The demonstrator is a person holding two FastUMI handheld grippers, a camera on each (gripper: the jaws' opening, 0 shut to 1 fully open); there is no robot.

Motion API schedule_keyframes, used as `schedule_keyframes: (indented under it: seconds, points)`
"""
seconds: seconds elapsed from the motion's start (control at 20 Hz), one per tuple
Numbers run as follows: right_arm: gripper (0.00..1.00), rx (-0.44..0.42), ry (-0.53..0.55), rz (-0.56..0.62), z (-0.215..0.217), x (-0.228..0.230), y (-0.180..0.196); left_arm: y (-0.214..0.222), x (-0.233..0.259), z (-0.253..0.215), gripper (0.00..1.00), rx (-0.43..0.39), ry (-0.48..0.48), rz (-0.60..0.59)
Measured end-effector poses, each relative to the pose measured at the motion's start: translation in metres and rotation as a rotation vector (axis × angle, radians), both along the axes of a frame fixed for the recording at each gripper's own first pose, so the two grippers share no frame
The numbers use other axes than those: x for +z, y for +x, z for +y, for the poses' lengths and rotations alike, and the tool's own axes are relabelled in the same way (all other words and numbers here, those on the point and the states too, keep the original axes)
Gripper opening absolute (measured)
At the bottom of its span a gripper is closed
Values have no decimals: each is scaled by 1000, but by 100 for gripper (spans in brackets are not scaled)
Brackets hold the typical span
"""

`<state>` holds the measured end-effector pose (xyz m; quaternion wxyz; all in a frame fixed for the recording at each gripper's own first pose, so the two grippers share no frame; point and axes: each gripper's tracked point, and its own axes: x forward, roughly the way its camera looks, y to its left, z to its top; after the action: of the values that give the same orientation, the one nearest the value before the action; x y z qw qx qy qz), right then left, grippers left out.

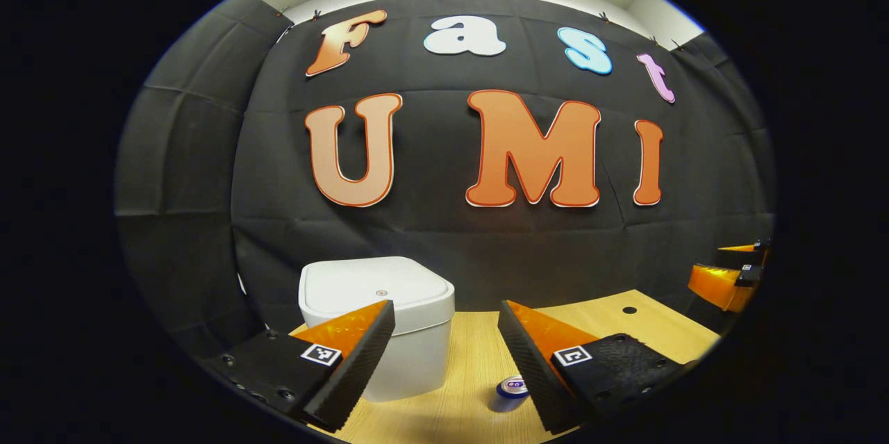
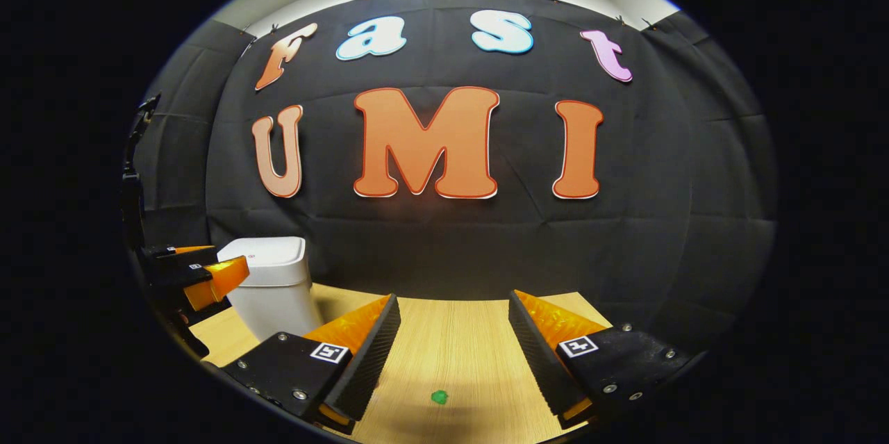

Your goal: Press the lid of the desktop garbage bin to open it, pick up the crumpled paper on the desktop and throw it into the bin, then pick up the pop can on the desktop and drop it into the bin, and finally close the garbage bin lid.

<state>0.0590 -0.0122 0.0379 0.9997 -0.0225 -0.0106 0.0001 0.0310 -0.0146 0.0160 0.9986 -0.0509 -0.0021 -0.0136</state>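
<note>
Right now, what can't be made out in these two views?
- Pop can, left gripper view: partly hidden behind that gripper's finger.
- Small green thing on the table, right gripper view: too small to identify.
- Bin, right gripper view: near side partly covered by the left gripper.
</note>
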Motion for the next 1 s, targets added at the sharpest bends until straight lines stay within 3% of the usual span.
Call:
schedule_keyframes:
  seconds: [0.1, 0.15, 0.4, 0.5, 0.55, 0.6, 0.7, 0.85, 1.0]
  points:
    - [94, 1, -6, -10, -1, 4, 0, 0, 2, 0, 84, 1, 4, -3]
    - [94, 1, -9, -14, -1, 5, 0, 0, 1, 1, 69, -2, 12, -1]
    - [94, 9, 3, -20, 0, 9, 2, 1, 1, 1, 59, -36, 18, 19]
    - [94, 13, 0, -23, 1, 10, 2, 0, -1, 8, 47, -14, 29, 31]
    - [94, 18, -1, -22, 2, 10, 2, 3, -2, 12, 34, 3, 32, 36]
    - [94, 22, -2, -20, 2, 9, 3, 4, -2, 15, 28, 11, 32, 45]
    - [94, 24, -2, -21, 1, 11, 4, 4, -5, 17, 25, 17, 33, 72]
    - [94, 25, -13, -28, 1, 14, 6, 4, -7, 21, 7, 35, 12, 105]
    - [94, 34, -10, -28, 2, 15, 10, 3, -13, 24, 4, 24, 43, 136]
